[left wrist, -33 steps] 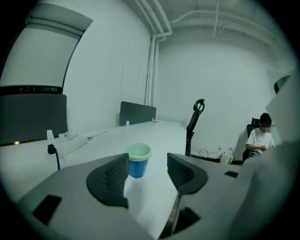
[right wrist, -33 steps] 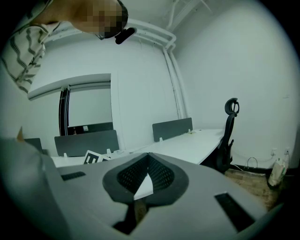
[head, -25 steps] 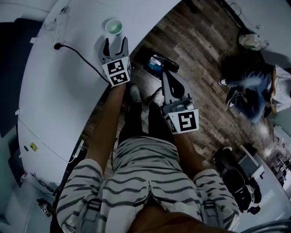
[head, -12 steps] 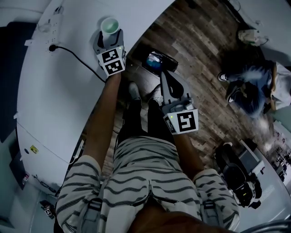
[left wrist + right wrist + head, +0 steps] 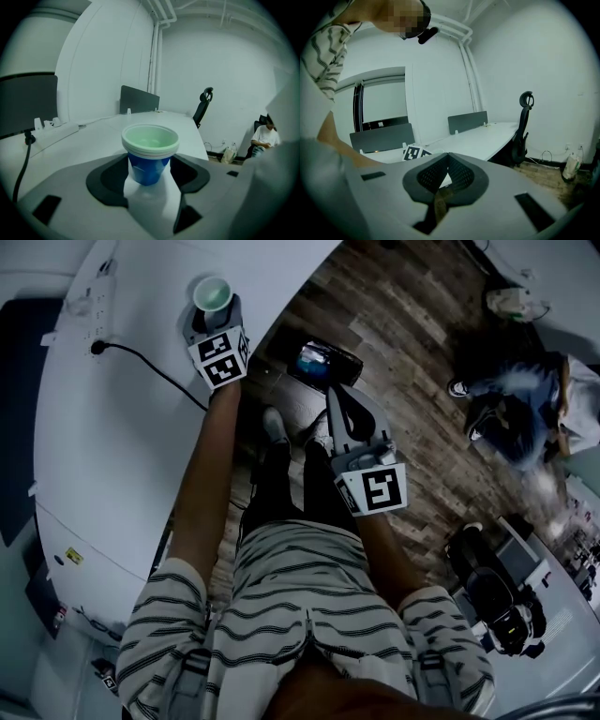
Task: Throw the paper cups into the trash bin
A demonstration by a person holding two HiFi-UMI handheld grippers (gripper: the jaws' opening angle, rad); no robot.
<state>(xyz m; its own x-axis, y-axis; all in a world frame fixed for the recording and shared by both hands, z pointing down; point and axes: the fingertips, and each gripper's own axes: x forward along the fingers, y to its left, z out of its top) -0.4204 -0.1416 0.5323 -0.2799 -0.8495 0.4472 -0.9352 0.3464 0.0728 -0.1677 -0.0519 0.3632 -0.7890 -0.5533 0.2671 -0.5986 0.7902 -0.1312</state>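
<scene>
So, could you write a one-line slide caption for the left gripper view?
Left gripper, jaws open but just closing slightly, straddles an upright blue paper cup on the white table.

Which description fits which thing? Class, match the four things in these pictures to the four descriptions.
Things:
1. paper cup
2. right gripper
3. trash bin
4. black cable

Descriptions:
A. plugged into the power strip
B. blue with a white rim
C. shut, with nothing in it
D. standing on the wooden floor

Pairs: 1-B, 2-C, 3-D, 4-A
</scene>
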